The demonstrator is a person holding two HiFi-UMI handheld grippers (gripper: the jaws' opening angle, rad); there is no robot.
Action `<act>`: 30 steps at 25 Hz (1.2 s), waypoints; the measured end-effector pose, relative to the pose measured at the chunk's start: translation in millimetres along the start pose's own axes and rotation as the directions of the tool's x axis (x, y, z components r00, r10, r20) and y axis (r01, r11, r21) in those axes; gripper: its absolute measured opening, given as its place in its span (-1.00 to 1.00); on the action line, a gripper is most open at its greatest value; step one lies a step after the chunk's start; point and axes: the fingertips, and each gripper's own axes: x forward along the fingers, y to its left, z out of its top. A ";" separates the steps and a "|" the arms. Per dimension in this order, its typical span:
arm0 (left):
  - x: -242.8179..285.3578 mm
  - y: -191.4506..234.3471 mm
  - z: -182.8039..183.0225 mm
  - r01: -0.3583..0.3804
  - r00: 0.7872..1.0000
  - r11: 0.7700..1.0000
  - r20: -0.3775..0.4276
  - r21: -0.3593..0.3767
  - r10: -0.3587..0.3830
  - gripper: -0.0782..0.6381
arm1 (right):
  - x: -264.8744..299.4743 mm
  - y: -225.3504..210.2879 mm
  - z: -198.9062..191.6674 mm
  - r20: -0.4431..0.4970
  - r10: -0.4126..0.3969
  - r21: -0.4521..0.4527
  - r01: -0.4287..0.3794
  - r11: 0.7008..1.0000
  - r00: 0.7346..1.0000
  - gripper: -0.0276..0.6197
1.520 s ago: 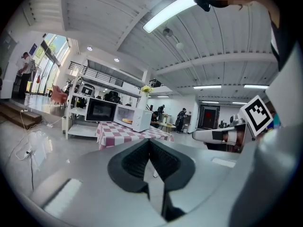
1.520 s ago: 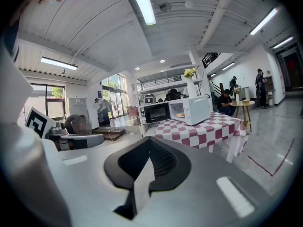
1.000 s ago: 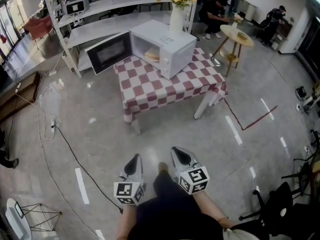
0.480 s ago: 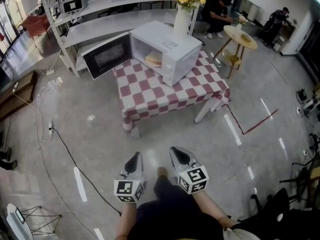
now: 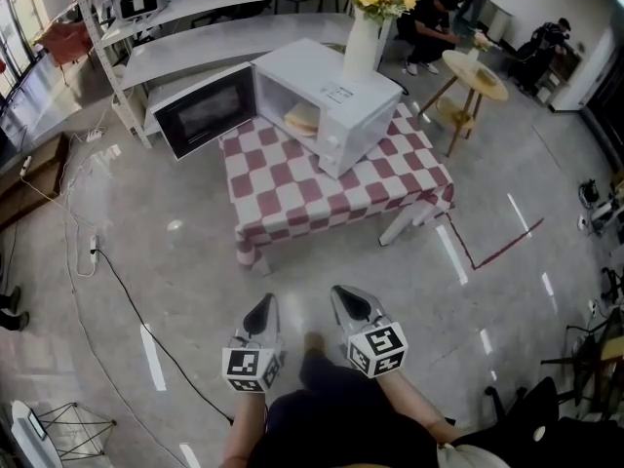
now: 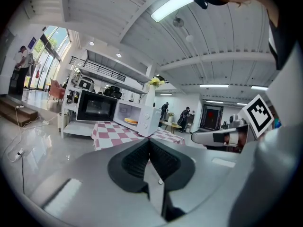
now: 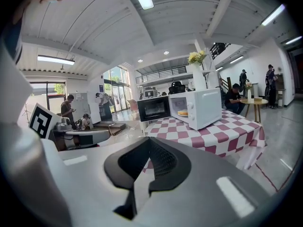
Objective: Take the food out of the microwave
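The counter (image 5: 402, 169), draped in a red-and-white checked cloth (image 5: 283, 178), carries a white microwave (image 5: 336, 91) at its 1 o'clock corner, its door (image 5: 205, 113) open toward 9 o'clock.

The left gripper (image 5: 261, 312) and the right gripper (image 5: 348, 298) looked alike in the lower middle of the head view. Each was a pale grey shell tapering to a pointed nose, with a darker inner face. Behind each sat a white cube (image 5: 252, 371) printed with black square markers. In the gripper views the shells were smooth and light grey, each bearing a paler rectangular patch (image 6: 61, 193) near the bottom of the frame. The pads (image 6: 135, 162) were black and finely ribbed, set in a rounded black surround. The person wore a dark garment (image 5: 341, 422) at the bottom centre, with bare forearms.
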 end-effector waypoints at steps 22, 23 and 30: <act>85.8 12.3 12.2 -0.042 0.999 0.999 0.020 -0.021 0.042 -0.76 | 64.6 -68.2 29.0 0.036 0.057 -0.007 -0.057 0.998 0.998 -0.91; 87.9 11.9 12.2 -0.042 0.999 0.999 0.021 -0.024 0.043 -0.76 | 66.0 -69.7 29.4 0.036 0.060 -0.008 -0.060 0.998 0.998 -0.91; 92.5 9.9 7.3 -0.047 0.999 0.998 0.005 -0.036 0.048 -0.76 | 71.7 -74.0 30.5 0.041 0.072 0.003 -0.072 0.997 0.997 -0.91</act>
